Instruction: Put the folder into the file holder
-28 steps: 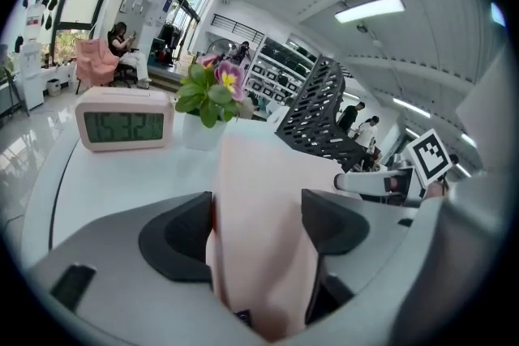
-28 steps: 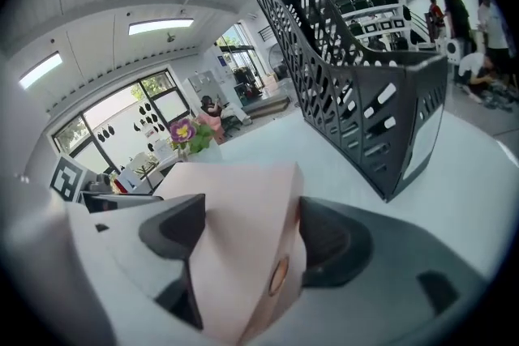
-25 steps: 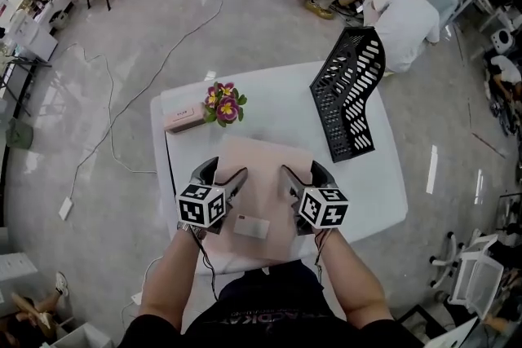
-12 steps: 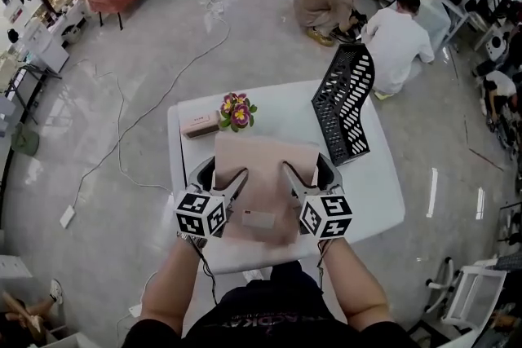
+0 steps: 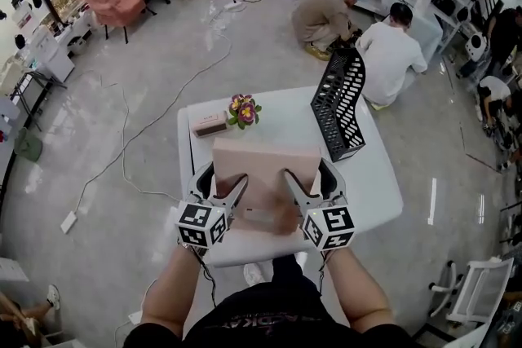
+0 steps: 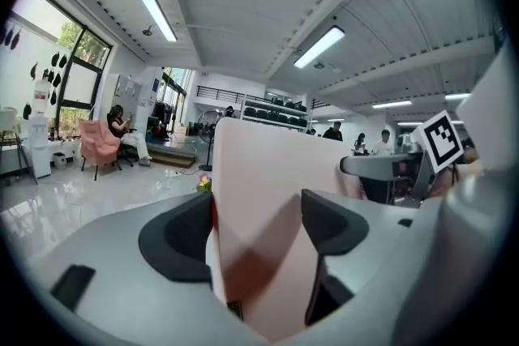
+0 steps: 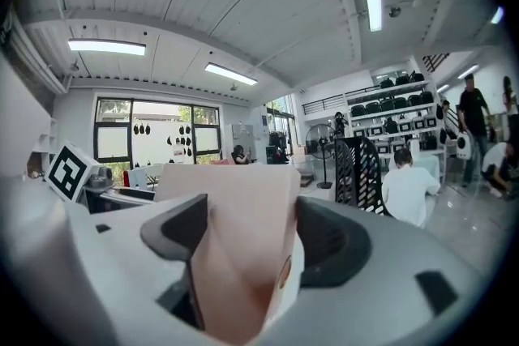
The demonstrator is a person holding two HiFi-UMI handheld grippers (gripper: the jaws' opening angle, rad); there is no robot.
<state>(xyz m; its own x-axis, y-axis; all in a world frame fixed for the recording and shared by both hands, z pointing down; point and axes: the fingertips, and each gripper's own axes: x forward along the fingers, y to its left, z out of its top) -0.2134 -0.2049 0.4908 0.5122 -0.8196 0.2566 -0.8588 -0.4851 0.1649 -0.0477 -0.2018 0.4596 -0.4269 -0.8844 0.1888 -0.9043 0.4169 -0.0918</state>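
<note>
- White table (image 5: 371, 183) on a grey workshop floor, just ahead of the person
- Left gripper (image 5: 227, 185) and right gripper (image 5: 303, 183) each pinch a side of the pink folder (image 5: 265, 160), which rises between the fingers
- Beyond the left fingers: flowers (image 5: 243, 110)
- Farther, beyond the right fingers: black file holder (image 5: 336, 106), upright, apart from the folder

The folder (image 5: 265, 163) looks like matt pink card, smooth and unglazed. The file holder (image 5: 338, 106) is black and perforated with a dull sheen; whether plastic or metal cannot be told. The bench (image 5: 371, 175) is smooth, faintly glossy white. The floor (image 5: 122, 94) is polished pale stone. The left gripper (image 6: 255, 227) and right gripper (image 7: 243, 235) have smooth grey plastic shells and matt black jaws.
</note>
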